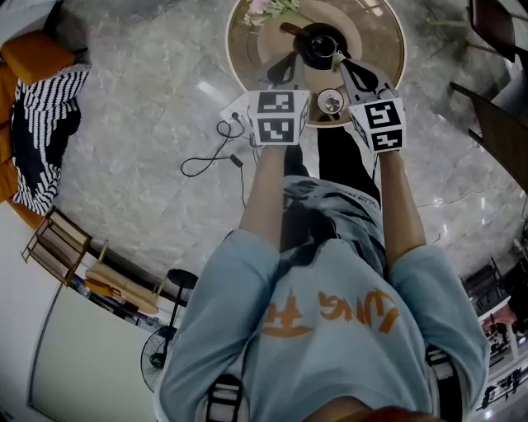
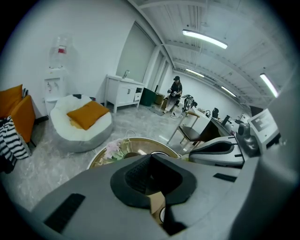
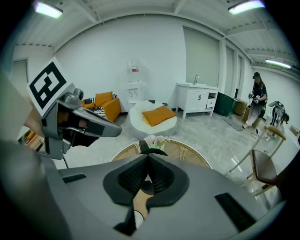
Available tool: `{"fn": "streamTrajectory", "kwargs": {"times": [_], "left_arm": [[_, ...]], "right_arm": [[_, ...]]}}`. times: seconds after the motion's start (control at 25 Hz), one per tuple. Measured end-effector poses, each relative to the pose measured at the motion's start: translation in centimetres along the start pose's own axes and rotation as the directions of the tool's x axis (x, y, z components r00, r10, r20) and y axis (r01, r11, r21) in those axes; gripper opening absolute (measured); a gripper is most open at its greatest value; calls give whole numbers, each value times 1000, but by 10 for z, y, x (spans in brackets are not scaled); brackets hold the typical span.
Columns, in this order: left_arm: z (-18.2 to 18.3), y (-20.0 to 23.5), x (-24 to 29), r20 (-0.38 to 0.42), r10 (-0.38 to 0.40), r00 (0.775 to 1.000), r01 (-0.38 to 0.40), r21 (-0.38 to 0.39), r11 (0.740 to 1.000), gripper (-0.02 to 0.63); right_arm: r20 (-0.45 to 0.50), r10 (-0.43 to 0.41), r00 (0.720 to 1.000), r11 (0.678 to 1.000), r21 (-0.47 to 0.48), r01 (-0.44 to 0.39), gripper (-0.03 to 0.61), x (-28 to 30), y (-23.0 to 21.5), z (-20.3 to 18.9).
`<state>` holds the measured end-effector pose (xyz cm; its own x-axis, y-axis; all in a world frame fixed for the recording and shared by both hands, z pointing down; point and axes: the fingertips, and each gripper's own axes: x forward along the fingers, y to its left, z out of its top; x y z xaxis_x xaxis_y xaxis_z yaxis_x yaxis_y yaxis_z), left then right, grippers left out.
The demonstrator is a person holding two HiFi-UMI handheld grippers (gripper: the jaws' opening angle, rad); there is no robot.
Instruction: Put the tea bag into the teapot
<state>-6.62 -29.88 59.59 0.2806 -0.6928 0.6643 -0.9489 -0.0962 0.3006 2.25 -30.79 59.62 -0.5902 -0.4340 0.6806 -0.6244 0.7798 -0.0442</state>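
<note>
On the round wooden table stands a black teapot with its top uncovered. My right gripper is shut, its tips at the pot's right rim. A small pale scrap there looks like the tea bag, pinched in them. In the right gripper view the right gripper has its pads pressed together, and the dark teapot sits just past them. My left gripper is shut on nothing at the pot's left side. The left gripper hides the pot in its own view.
A small round metal piece lies at the table's near edge between my grippers. Pink flowers stand at the far side. On the floor are a power strip with a cable, and a dark chair stands at the right.
</note>
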Motion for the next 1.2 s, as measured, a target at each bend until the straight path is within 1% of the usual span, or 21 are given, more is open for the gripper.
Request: {"fn": "streamTrajectory", "kwargs": {"times": [0.16, 0.24, 0.4, 0.6, 0.8, 1.04, 1.2], "left_arm": [[-8, -3, 16, -31, 1, 1000, -2, -19, 1000, 25], [-11, -7, 22, -41, -4, 999, 3, -26, 1000, 25], [-13, -11, 31, -47, -18, 999, 17, -26, 1000, 25], [-18, -10, 42, -61, -18, 998, 16, -32, 999, 25], [-22, -2, 47, -72, -13, 997, 11, -33, 999, 25], [-23, 7, 47, -79, -5, 997, 3, -35, 999, 25], [-25, 10, 47, -83, -4, 997, 1, -40, 999, 25]], "right_arm": [[-24, 32, 999, 998, -51, -33, 15, 20, -3, -3], [-29, 34, 999, 997, -66, -36, 15, 27, -6, -4], [-31, 24, 999, 997, -76, -26, 15, 41, -11, -2], [-30, 9, 1000, 997, -78, -11, 15, 54, -17, -5], [-40, 15, 999, 995, -101, -19, 15, 66, -14, -9], [-6, -21, 1000, 991, -130, 20, 15, 68, -15, 1], [-7, -29, 1000, 992, -127, 28, 15, 73, -16, -1]]}}
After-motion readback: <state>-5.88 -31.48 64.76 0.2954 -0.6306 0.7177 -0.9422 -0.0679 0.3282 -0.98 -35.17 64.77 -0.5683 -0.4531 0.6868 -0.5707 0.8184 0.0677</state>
